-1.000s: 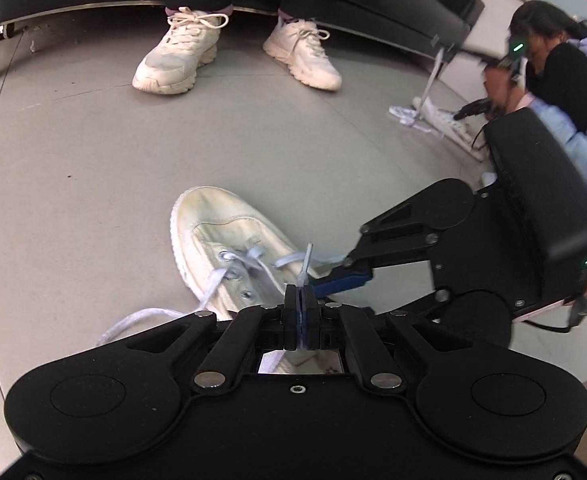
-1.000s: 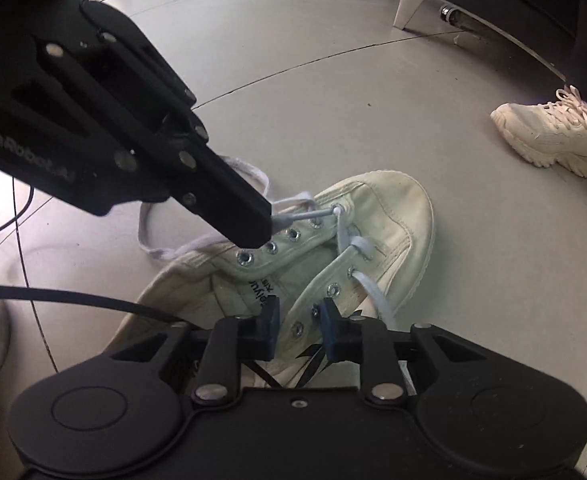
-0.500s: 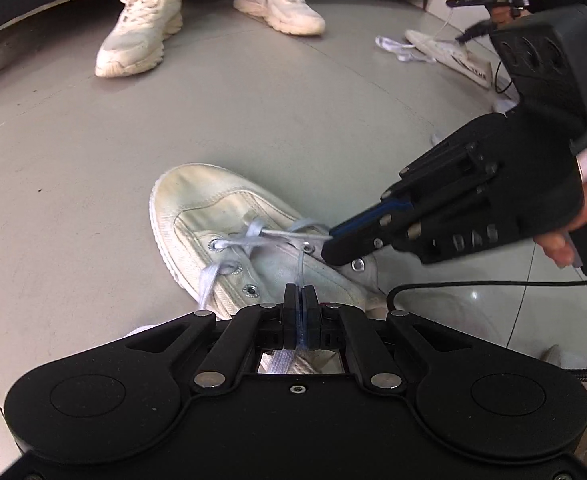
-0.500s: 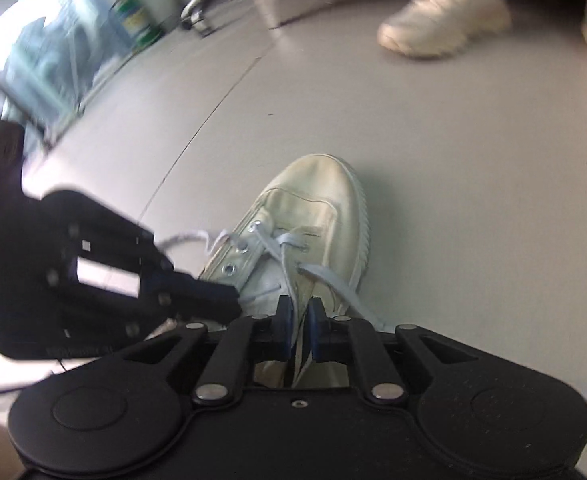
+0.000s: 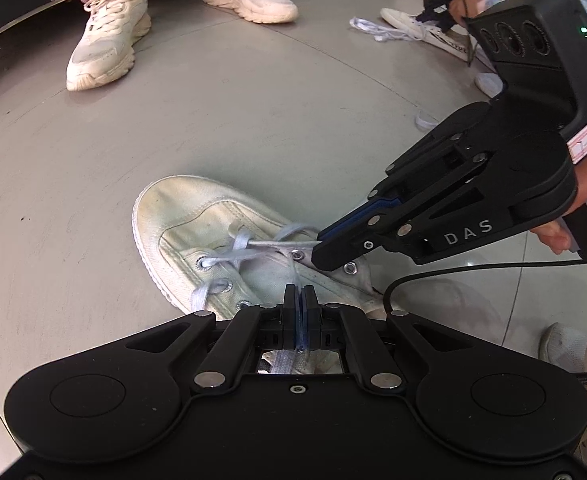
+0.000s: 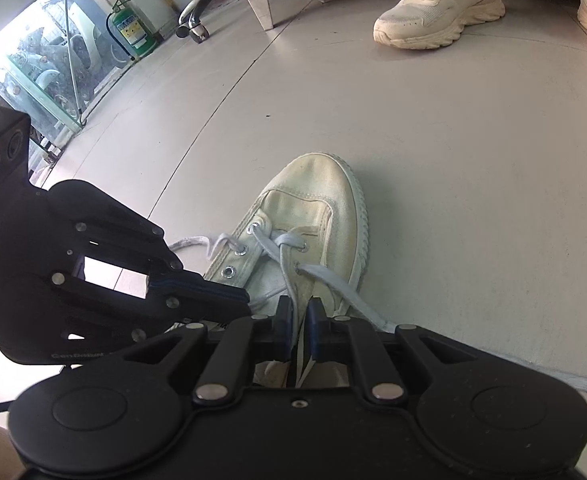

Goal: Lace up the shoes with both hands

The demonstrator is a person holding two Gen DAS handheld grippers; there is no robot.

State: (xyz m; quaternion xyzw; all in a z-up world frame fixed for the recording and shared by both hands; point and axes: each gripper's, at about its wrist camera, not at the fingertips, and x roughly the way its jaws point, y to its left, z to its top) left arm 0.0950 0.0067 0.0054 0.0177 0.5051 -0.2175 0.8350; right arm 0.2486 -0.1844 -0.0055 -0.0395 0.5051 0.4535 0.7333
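My left gripper [image 5: 300, 300] is clenched on one lace [image 5: 293, 276] strand at lower centre; my right gripper [image 6: 300, 312] grasps another over the shoe [image 6: 313, 220].

My pale canvas shoe [image 5: 197, 224] lies on the smooth grey floor [image 5: 253, 120]. Beyond its toe, two cream sneakers [image 5: 105, 40] stand on the same floor, and another shoe with loose laces [image 5: 421, 32] lies further right of them.

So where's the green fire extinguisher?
The green fire extinguisher shows only in the right wrist view, far upper left, standing by the glass wall beside the wheeled chair base.
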